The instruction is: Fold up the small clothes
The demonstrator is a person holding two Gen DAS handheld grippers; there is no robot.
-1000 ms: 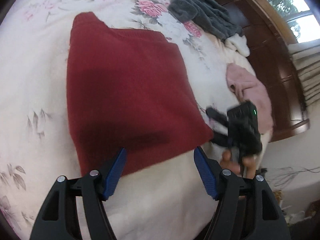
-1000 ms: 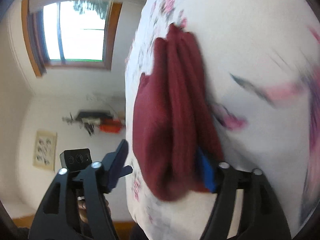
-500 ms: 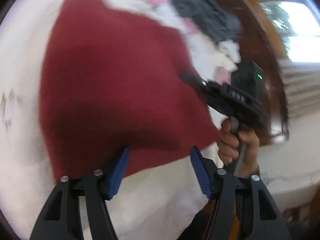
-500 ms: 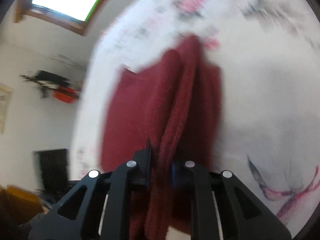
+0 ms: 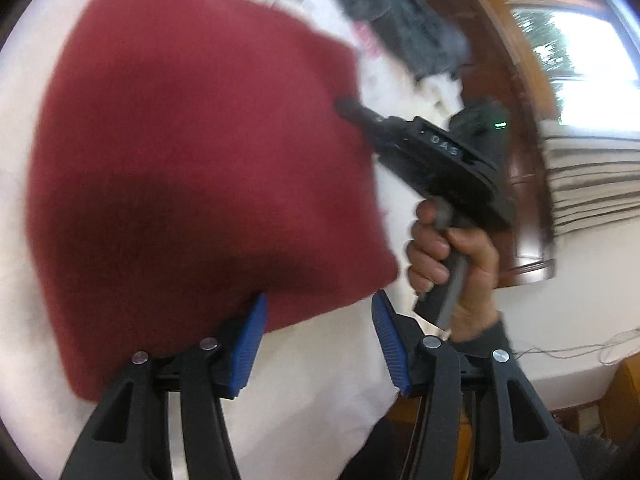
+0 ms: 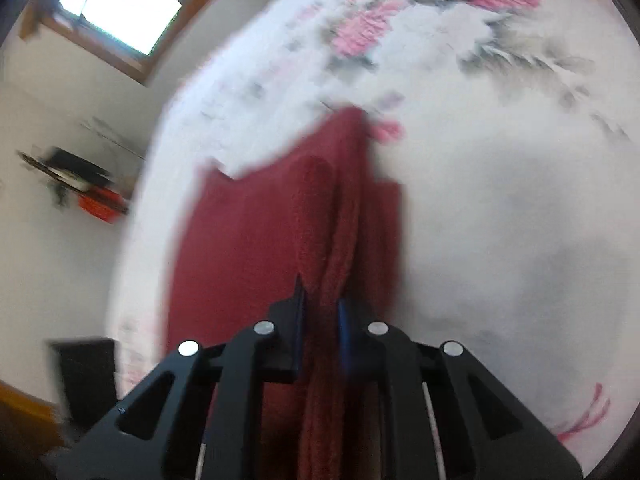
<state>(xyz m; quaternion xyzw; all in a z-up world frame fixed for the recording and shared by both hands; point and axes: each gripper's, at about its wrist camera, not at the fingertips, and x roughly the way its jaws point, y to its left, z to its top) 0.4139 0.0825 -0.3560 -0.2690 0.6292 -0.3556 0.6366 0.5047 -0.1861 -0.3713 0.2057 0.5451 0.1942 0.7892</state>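
- The right gripper [image 6: 320,312] has its jaws drawn narrow on a bunched edge of the dark red garment [image 5: 192,168], which runs up between the blue pads; in the left wrist view its tip meets the cloth's right side, held by a hand [image 5: 452,264].
- The left gripper [image 5: 316,340] stands wide with nothing between its blue pads [image 5: 248,344], just at the garment's near edge.
- The garment lies partly folded on the floral bedspread [image 6: 500,200], near the bed's edge.
- The step in hand looks like a fold of the right side, that edge pinched and ready to be carried across.
- The next move likely calls for the left gripper to pin or take the near edge so that the cloth does not drag.
- A grey garment [image 5: 404,36] lies well apart, farther up the bed.
- The right gripper's body carries small pale letters, perhaps "DAS"; blur leaves this unsure.
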